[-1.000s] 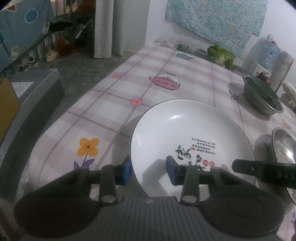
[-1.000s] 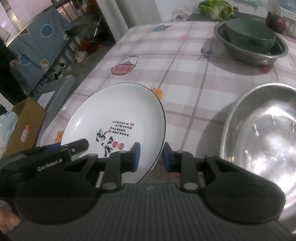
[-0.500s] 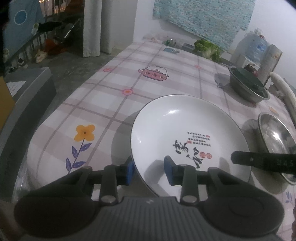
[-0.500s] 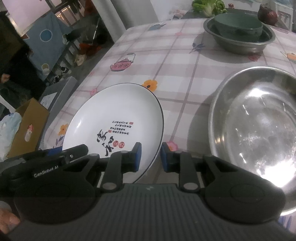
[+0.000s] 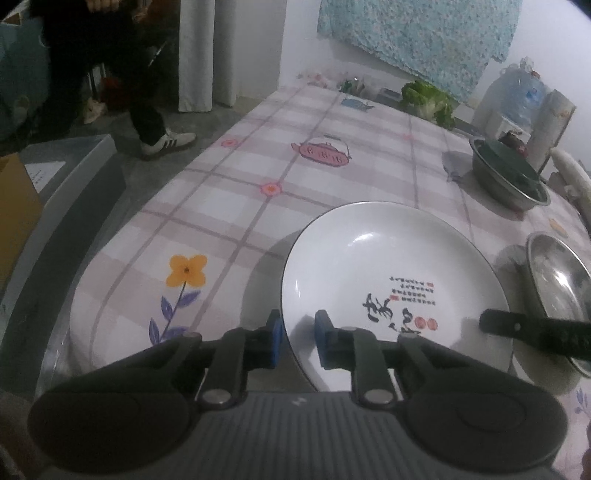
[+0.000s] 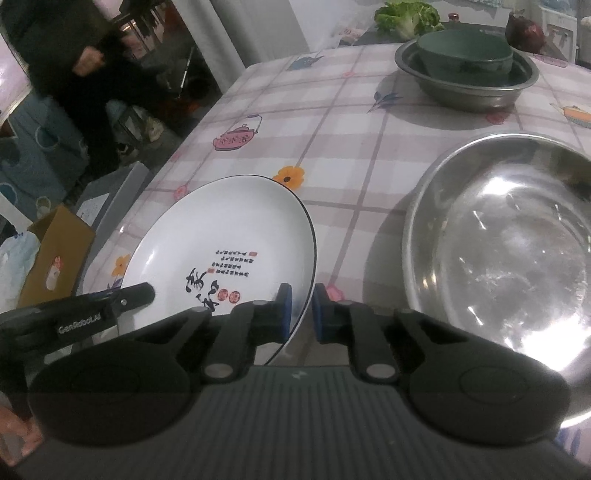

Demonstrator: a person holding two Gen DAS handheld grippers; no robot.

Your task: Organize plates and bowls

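Above the checked tablecloth (image 5: 229, 206), one white plate (image 5: 388, 266) with black writing is being held off the table by two grippers at once. The left gripper (image 5: 298, 343) is closing its blue pads on the plate's near left rim, one pad under and one over the edge. The right gripper (image 6: 300, 312) is pinching the opposite rim, its pads nearly together with the edge between them. Just beside the plate, one large empty steel basin (image 6: 498, 258) is sitting on the cloth. Farther back, a second steel basin (image 6: 469, 88) is holding one green bowl (image 6: 463, 55). One head of lettuce (image 6: 406, 14) is lying at the far end.
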